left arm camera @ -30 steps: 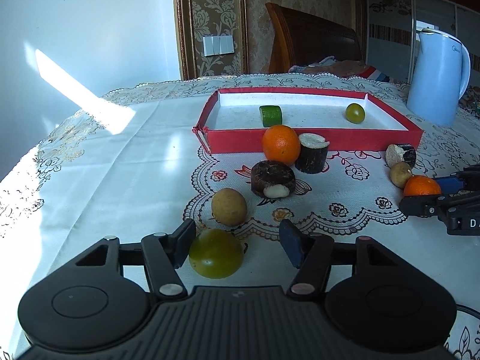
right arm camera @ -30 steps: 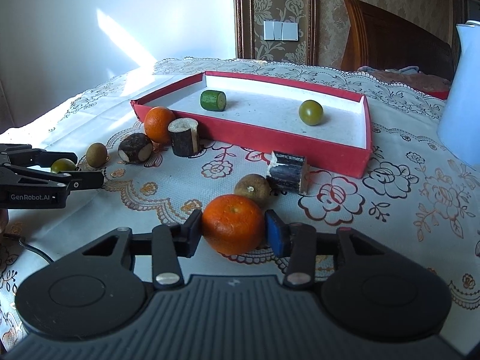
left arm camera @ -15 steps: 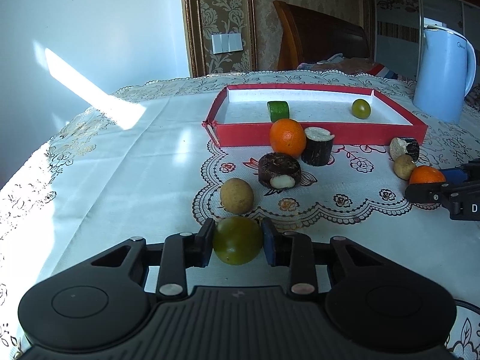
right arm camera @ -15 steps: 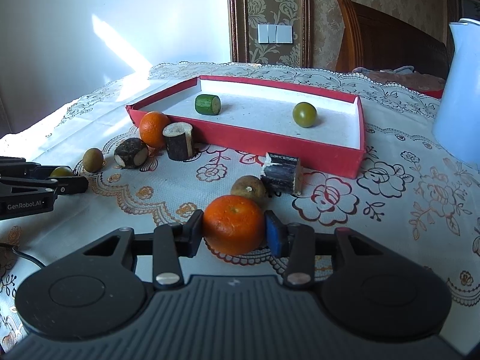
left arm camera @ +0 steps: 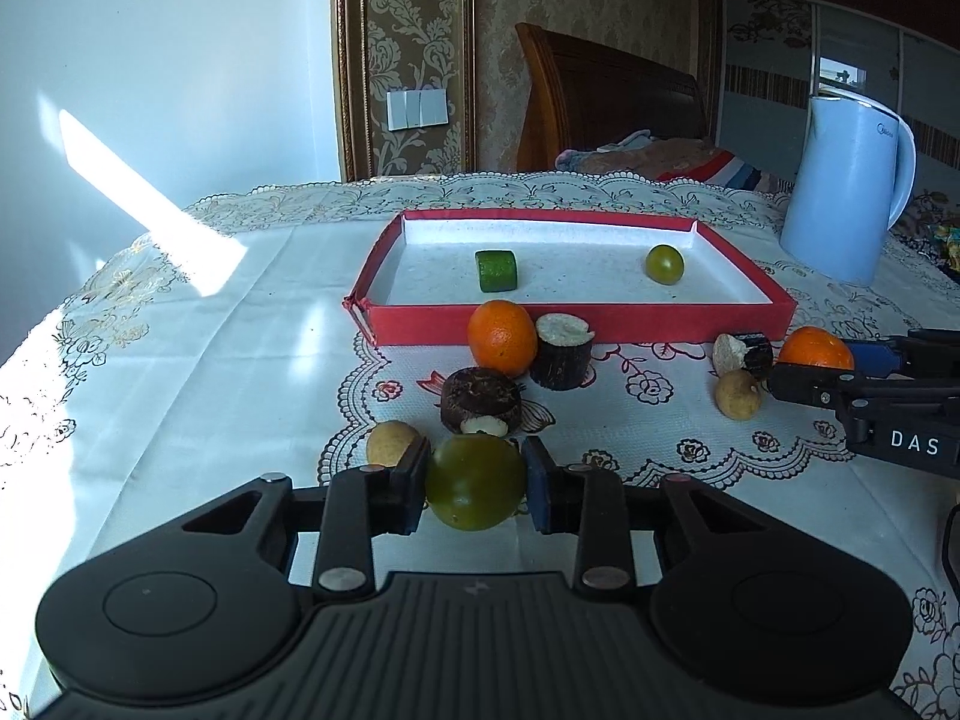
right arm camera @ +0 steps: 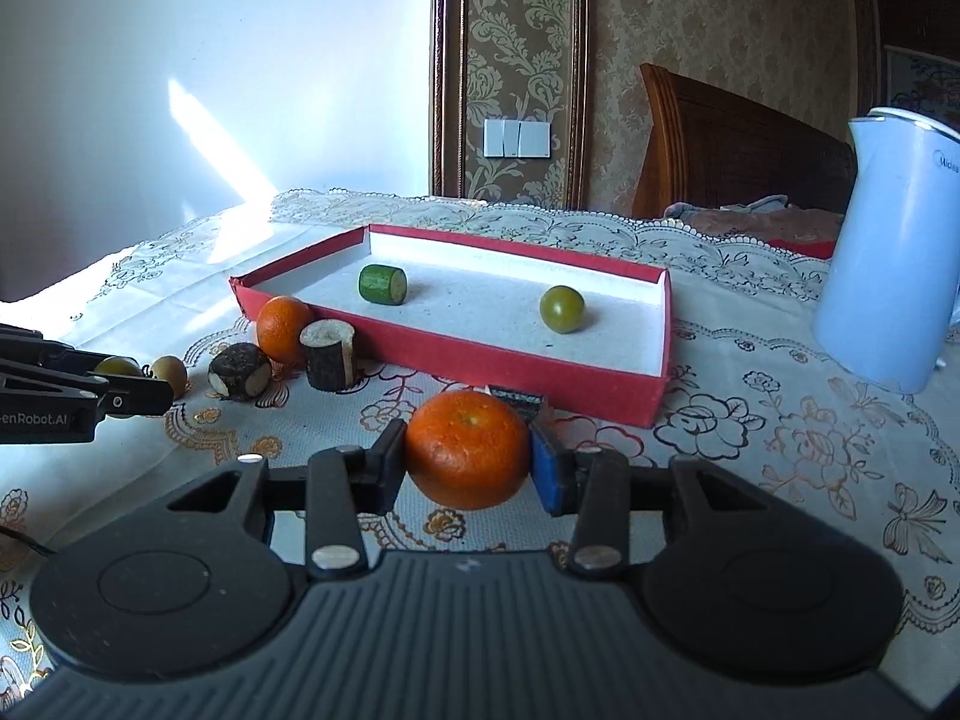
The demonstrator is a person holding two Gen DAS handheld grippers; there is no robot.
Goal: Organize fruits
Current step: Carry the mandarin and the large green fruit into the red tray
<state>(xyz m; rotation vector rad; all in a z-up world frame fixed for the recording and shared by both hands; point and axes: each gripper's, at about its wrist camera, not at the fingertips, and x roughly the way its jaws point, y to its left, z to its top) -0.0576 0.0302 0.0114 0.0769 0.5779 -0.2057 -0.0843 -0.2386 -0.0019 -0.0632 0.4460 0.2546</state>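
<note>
My left gripper (left arm camera: 475, 487) is shut on a green tomato (left arm camera: 475, 482), held just above the tablecloth. An orange (right arm camera: 468, 457) is clamped in my right gripper (right arm camera: 469, 461), lifted off the cloth; the same orange (left arm camera: 815, 348) shows at the right of the left wrist view. The red tray (left arm camera: 576, 330) lies ahead with a cucumber piece (left arm camera: 496, 269) and a second green tomato (left arm camera: 665, 264) inside. On the cloth before the tray lie another orange (left arm camera: 501, 337), two dark cut pieces (left arm camera: 561, 350) (left arm camera: 480, 401), a tan fruit (left arm camera: 390, 443), another tan fruit (left arm camera: 738, 395) and a dark chunk (left arm camera: 744, 353).
A pale blue kettle (left arm camera: 852, 192) stands right of the tray. The lace tablecloth (left arm camera: 180, 372) covers the table, with bare cloth to the left. A wooden headboard (left arm camera: 606, 108) and wall switches (left arm camera: 417, 109) lie behind.
My left gripper closed on the green tomato and lifted it slightly. My right gripper rose a little with the orange, now hiding the tan fruit behind it.
</note>
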